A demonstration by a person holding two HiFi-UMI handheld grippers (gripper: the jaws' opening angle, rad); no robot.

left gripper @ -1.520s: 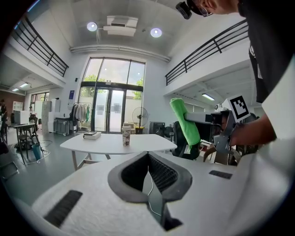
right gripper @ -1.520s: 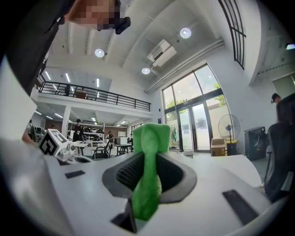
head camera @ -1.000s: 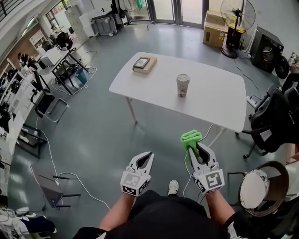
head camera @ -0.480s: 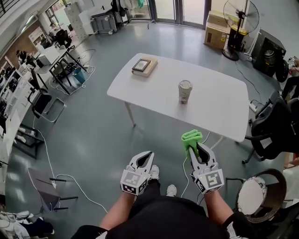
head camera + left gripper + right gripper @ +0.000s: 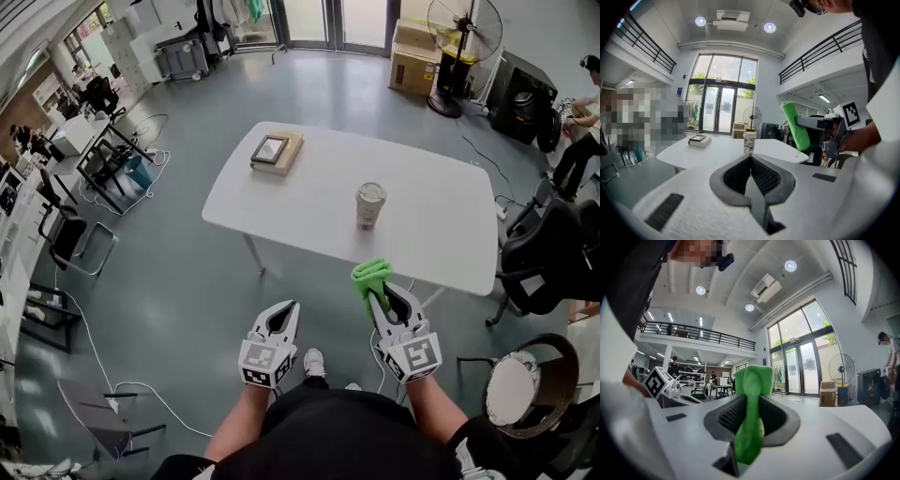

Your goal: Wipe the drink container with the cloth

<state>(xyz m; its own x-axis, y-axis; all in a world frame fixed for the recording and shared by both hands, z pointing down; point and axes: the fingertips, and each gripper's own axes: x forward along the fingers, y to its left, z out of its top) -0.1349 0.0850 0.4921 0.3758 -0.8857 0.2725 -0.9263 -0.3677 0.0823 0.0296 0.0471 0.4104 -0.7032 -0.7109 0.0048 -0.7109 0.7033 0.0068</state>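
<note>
Grey glossy floor [image 5: 187, 272]. White table [image 5: 309, 202] at ctr, rounded corners. Glass doors [image 5: 323, 19] in far wall, daylight coming in. Pedestal fan [image 5: 464, 28] & cardboard box [image 5: 410, 58] near doors. Black office chair [image 5: 548, 253] on rt. Mezzanine railing [image 5: 820, 49] above. Round ceiling lts [image 5: 700, 21] on.

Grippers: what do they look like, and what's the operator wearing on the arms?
The left gripper and right gripper match: white moulded shells, dark grey ribbed pads lining a teardrop-shaped opening between the jaws, and a marker cube with black-and-white square patterns behind each. No cables show on them. The person wears a black top; no sleeves reach the forearms.
</note>
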